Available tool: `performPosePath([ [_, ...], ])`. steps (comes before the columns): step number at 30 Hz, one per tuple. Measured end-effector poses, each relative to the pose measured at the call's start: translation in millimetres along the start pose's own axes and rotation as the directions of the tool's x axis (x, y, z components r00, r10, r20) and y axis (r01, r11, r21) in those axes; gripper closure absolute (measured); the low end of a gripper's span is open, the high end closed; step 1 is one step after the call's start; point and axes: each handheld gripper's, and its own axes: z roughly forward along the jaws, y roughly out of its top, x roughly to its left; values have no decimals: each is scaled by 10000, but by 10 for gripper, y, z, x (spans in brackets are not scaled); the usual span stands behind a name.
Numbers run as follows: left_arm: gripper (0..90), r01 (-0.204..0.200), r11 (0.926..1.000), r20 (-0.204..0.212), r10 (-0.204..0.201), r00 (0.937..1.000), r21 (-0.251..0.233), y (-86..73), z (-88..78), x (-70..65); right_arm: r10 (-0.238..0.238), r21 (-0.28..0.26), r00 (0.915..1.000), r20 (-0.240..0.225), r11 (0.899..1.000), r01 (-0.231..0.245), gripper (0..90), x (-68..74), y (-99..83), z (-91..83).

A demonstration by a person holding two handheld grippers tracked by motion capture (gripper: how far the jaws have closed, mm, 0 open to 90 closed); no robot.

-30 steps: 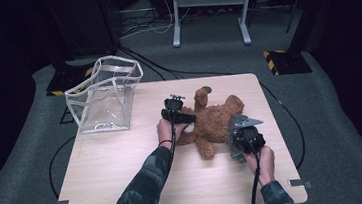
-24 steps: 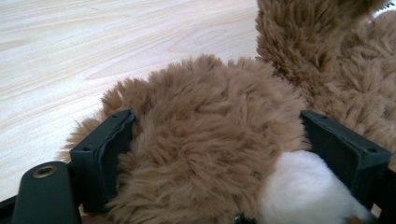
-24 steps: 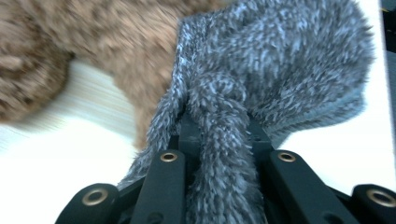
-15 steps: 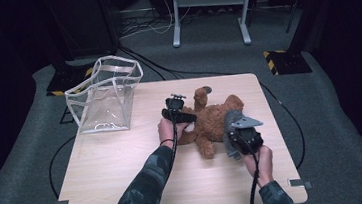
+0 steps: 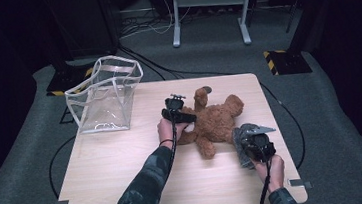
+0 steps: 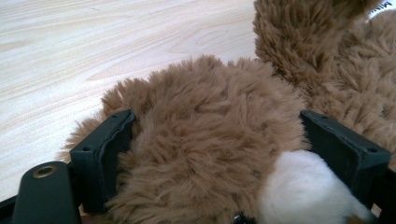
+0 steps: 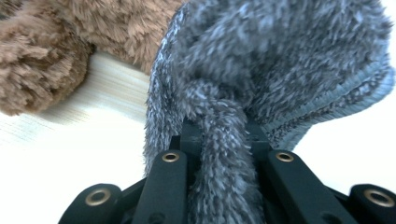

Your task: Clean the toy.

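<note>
While the brown teddy bear (image 5: 216, 121) lies sprawled near the middle of the wooden worktop (image 5: 126, 177) in the high view, the left tongs (image 5: 179, 113) sit against its left side and the right tongs (image 5: 254, 145) rest near its lower right, with a grey fleecy cloth (image 5: 240, 137) bunched at them. A clear plastic bag (image 5: 105, 96) with white trim stands upright at the worktop's far left, well apart from the bear. Both forearms come in from the bottom edge, the left one in a camouflage sleeve (image 5: 143, 196).

Seen from the left gripper view, the left tongs (image 6: 233, 154) stand wide with a furry part of the teddy bear (image 6: 205, 140) filling the gap, both black jaws pressed into the fur; a white patch (image 6: 303, 191) shows near the right jaw.

Seen from the right gripper view, the right tongs (image 7: 223, 144) are narrow, pinched on a fold of the grey fleecy cloth (image 7: 280, 65), which fans out above them. The teddy bear (image 7: 56, 46) lies just beyond, at upper left.
</note>
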Motion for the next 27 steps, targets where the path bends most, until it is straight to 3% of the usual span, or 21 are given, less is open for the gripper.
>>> performPosePath([
  [2, 155, 16, 10000, -9, -16, 10000, -4, 0, 2, -1, -135, -344, 9999, -51, 9993, 134, 764, 82, 77, -68],
  [5, 155, 10, 10000, -15, -10, 10000, -42, 0, 5, -4, -928, -901, 9940, -571, 9921, 875, 762, 276, 246, -143],
  [7, 155, 12, 10000, 4, -12, 10000, -23, 1, 4, -1, -1253, -886, 9881, -896, 9891, 1174, 762, 428, 346, -97],
  [9, 155, -23, 10000, 16, 23, 10000, 31, 2, -3, 3, -1500, -609, 9843, -930, 9876, 1447, 762, 512, 383, 32],
  [13, 154, -60, 10000, 153, 60, 9999, -22, -2, -1, 14, -1170, -141, 9864, -1159, 9931, 1161, 765, 410, 264, 226],
  [20, 153, -1, 10000, 235, 3, 9997, -89, -1, 6, 28, -322, 688, 9959, -845, 9969, 381, 765, 95, -14, 237],
  [23, 152, -58, 9999, 238, 61, 9997, -92, 3, 5, 33, 27, 706, 9960, -888, 9975, 36, 764, 25, -61, 220],
  [25, 152, -43, 10000, 273, 45, 9996, -82, 3, 1, 40, -79, 615, 9957, -920, 9980, 136, 761, 38, -47, 189],
  [27, 152, 12, 10000, 307, -10, 9995, -57, 5, 2, 47, -79, 284, 9919, -1265, 9995, 116, 759, 93, 3, 120],
])
